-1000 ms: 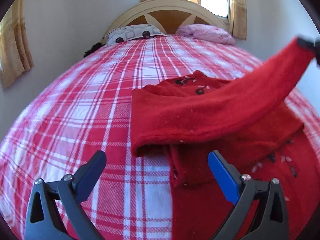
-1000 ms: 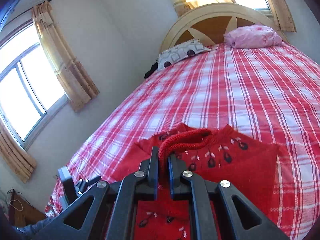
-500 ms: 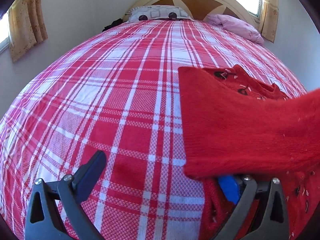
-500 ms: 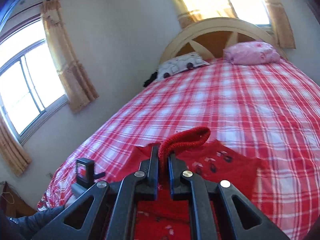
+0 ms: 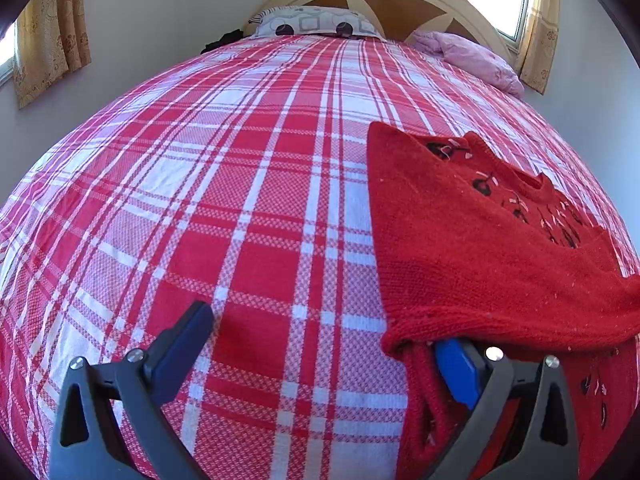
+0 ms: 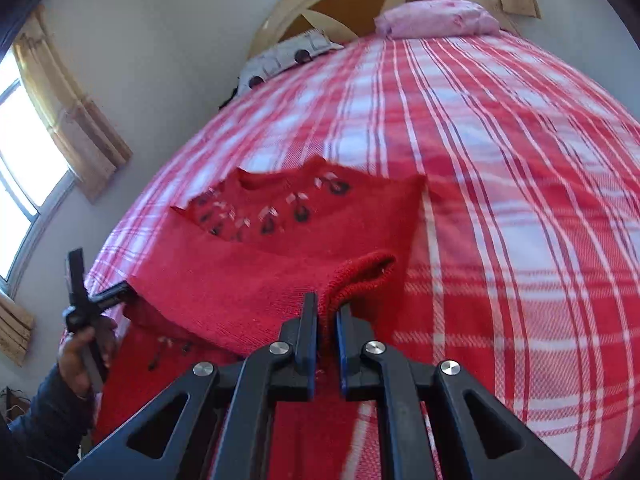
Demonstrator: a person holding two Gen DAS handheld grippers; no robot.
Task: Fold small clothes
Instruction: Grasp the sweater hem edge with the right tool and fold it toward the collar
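A small red knit sweater [image 5: 472,248] with dark embroidered motifs lies on the red-and-white plaid bed [image 5: 240,200]. Its sleeve is folded across the body. My left gripper [image 5: 324,344] is open, low over the bed at the sweater's left edge; its right blue finger [image 5: 456,372] sits under the folded sleeve. In the right wrist view the sweater [image 6: 248,280] fills the middle, and my right gripper [image 6: 327,312] is shut on the sleeve's ribbed cuff [image 6: 368,272], holding it over the sweater's body. The left gripper [image 6: 86,304] shows at the far left, in a hand.
A patterned pillow [image 5: 316,26] and a pink pillow [image 5: 472,56] lie at the wooden headboard [image 5: 400,4]. Walls and curtained windows [image 6: 60,116] flank the bed. Plaid bedspread stretches to the left of the sweater and to its right [image 6: 520,200].
My right gripper has carried the cuff down and across the sweater's body, laying the sleeve over it. My left gripper has shifted so its right finger is under the sleeve's fold.
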